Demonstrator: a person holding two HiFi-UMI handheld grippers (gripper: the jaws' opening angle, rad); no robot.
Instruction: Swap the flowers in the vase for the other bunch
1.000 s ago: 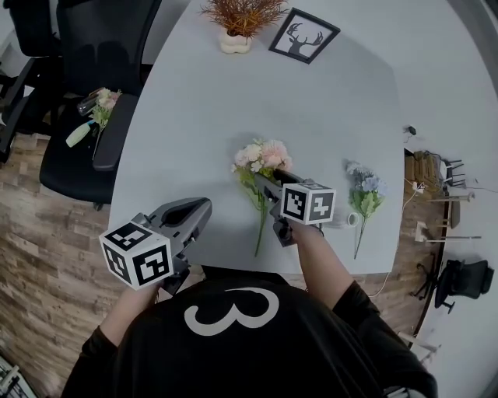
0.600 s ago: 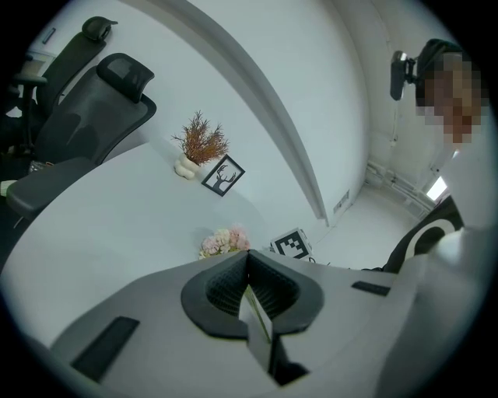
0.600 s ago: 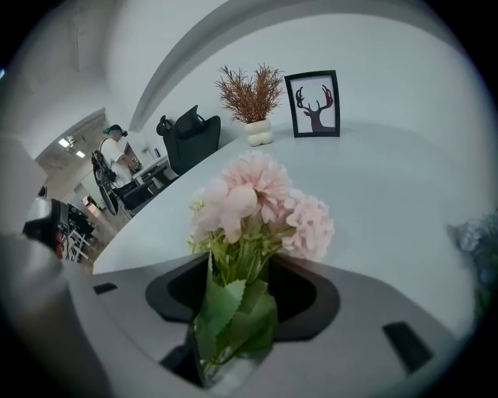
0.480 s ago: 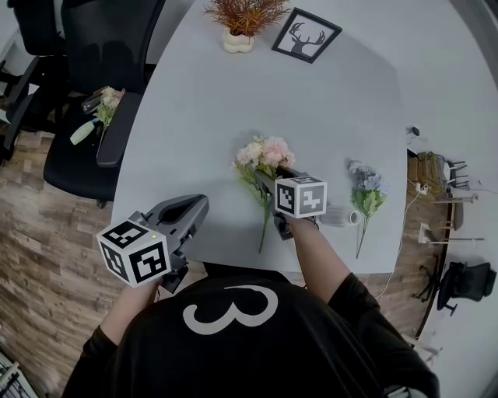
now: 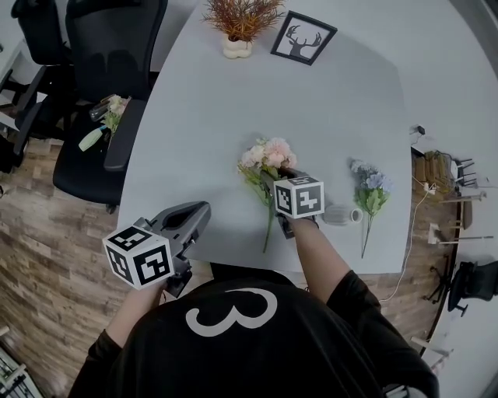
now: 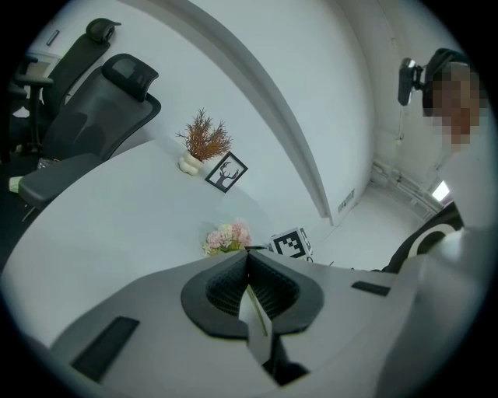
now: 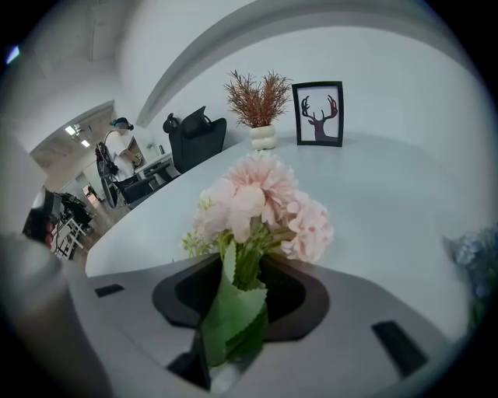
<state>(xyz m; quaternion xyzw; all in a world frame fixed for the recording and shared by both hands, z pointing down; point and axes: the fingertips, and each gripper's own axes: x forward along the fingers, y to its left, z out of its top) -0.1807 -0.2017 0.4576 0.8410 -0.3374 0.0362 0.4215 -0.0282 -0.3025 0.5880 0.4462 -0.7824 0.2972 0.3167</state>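
Note:
A pink flower bunch lies on the white table, its stem pointing toward the near edge. My right gripper is over the stem just below the blooms. In the right gripper view the pink bunch rises from between the jaws, which have just been closing and now press on its green leaves and stems at the right gripper. A blue flower bunch lies to the right, with a small white vase on its side beside it. My left gripper hangs shut and empty at the near left; in its own view the left gripper shows jaws meeting.
At the table's far end stand a dried plant in a white pot and a framed deer picture. A black office chair on the left carries another small flower bundle. The table's near edge runs just under both grippers.
The right gripper has rolled and settled onto the pink bunch's stem, and its jaws have narrowed round it. The left gripper has stayed put.

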